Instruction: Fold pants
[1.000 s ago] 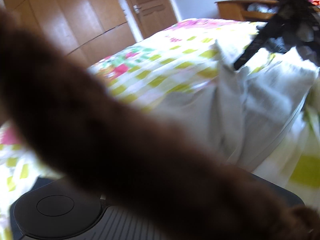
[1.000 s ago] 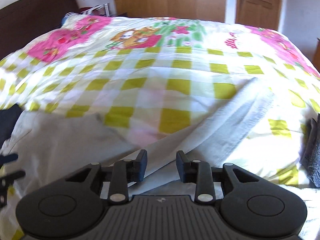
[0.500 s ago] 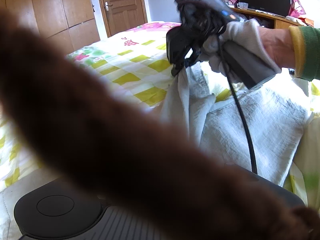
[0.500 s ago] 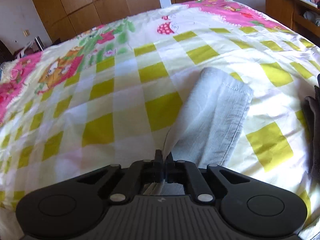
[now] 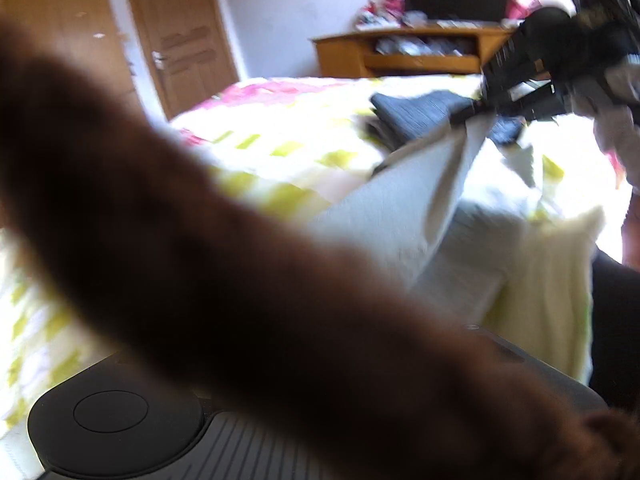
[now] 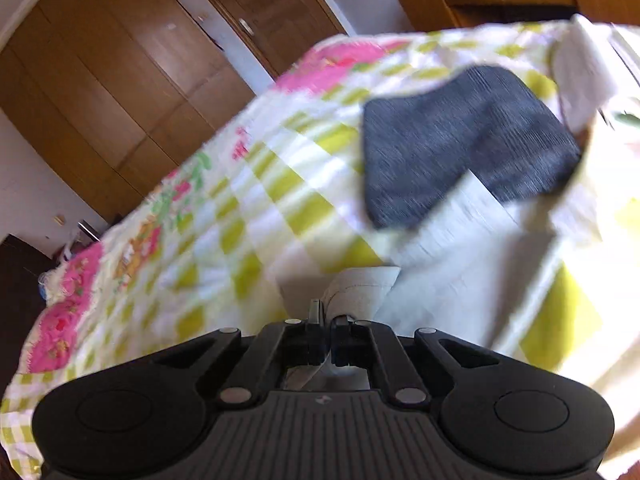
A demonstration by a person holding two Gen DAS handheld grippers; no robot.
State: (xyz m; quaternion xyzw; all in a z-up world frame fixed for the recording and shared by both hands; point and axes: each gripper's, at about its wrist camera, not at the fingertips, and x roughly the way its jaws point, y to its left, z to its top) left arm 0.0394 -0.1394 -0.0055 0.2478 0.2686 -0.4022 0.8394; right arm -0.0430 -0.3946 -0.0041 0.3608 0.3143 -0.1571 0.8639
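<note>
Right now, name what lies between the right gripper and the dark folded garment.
Right wrist view: only the pale pants, pinched by the right gripper, reaching the dark folded garment.

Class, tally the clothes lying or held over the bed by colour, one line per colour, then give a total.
Light grey pants, shut in the right gripper: 1
Dark grey folded garment: 1
Total: 2

Bed [image 6: 248, 216], pants [image 6: 460, 240], dark garment [image 6: 460, 144]

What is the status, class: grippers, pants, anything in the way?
Right gripper shut on light pants, lifted off bed. Left gripper hidden by brown blur. Folded dark garment lies ahead.
</note>
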